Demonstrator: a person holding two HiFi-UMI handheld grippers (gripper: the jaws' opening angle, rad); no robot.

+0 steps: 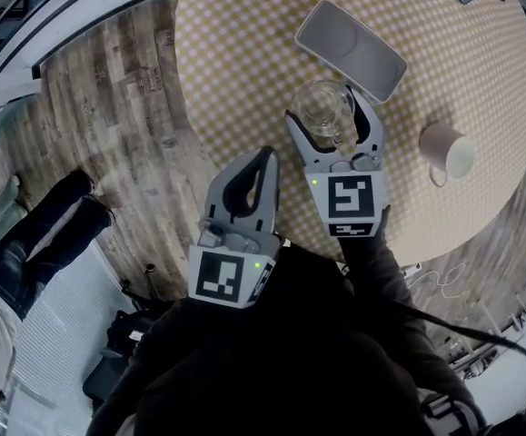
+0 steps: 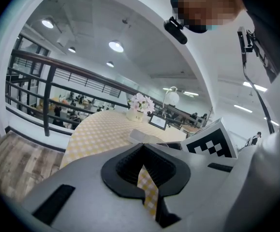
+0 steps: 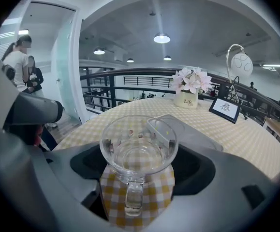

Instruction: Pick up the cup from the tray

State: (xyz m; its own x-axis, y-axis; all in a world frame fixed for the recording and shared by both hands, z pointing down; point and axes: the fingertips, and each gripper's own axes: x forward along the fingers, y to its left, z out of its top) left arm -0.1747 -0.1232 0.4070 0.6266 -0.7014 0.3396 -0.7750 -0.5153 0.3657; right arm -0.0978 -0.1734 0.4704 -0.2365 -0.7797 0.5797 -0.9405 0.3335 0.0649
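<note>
A clear glass cup [image 1: 322,107] with a handle sits between the jaws of my right gripper [image 1: 328,116], which is shut on the cup. It hovers just in front of the near edge of the grey tray [image 1: 349,48], off the tray. In the right gripper view the cup [image 3: 139,151] fills the gap in the right gripper [image 3: 139,166]. Its handle points toward the camera and the tray [image 3: 190,132] lies behind it. My left gripper [image 1: 264,157] is shut and empty at the table's near edge, with checkered cloth showing through the left gripper's [image 2: 145,180] slit.
A white mug [image 1: 449,153] stands on the round checkered table [image 1: 244,71] to the right. Farther back are a flower pot [image 3: 188,98], a small picture frame [image 3: 225,108] and a lamp [image 3: 240,62]. Wooden floor [image 1: 108,107] lies left of the table. A black railing [image 2: 48,91] runs behind it.
</note>
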